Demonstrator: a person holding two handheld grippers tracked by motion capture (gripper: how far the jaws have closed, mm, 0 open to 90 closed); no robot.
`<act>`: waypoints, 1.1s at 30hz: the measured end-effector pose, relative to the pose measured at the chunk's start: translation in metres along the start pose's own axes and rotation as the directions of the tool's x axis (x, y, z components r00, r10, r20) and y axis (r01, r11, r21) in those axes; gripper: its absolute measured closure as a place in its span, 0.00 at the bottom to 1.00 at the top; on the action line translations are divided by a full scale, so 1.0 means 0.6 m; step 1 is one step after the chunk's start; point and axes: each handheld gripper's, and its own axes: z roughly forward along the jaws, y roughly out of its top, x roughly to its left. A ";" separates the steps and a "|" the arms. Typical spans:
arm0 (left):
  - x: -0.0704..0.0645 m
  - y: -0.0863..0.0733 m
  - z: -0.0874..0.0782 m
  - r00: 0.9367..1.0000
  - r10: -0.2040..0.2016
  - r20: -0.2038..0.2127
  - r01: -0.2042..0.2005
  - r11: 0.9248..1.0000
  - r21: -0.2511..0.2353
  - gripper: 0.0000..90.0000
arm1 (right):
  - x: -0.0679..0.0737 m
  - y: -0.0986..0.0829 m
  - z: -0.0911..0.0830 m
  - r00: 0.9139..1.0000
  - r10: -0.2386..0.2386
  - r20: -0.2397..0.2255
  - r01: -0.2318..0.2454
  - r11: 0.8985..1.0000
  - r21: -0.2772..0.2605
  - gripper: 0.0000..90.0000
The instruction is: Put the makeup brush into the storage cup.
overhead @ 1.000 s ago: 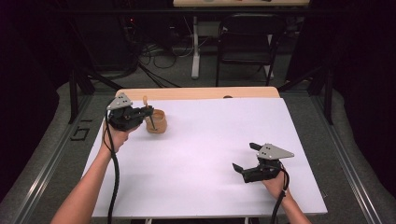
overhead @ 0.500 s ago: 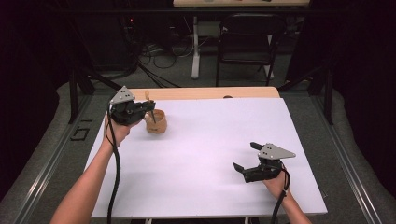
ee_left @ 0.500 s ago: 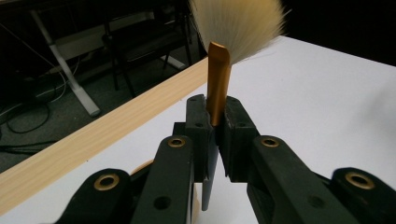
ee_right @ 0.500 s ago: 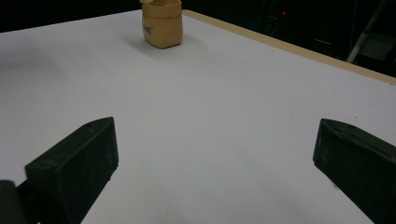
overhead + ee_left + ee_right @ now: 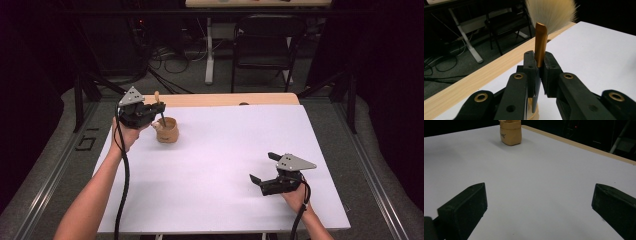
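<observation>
Left claw (image 5: 537, 71) pinches a brush (image 5: 540, 43) over the cup (image 5: 166, 130) near the desk's far-left corner; lowering it in seems next, right claw (image 5: 264, 171) wide open, empty.

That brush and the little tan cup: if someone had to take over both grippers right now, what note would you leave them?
Left gripper: shut on the brush, jaws clamped on its gold ferrule, bristles pointing up. In the high view it is held over the tan cup at the table's far left.
Right gripper: open, holding nothing, low over the white table near its right front.
Done: the brush is gripped firmly.
Unclear: whether the handle's lower end sits inside the cup; the jaws hide it.
Left, probably: finish moving the brush in or out of the cup. The right gripper could steady the cup if it tips.
</observation>
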 end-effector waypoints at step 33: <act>0.004 0.002 0.051 0.997 0.044 -0.060 -0.042 0.998 0.036 0.92 | 0.000 0.000 -0.002 1.000 -0.001 0.004 0.001 1.000 -0.007 0.00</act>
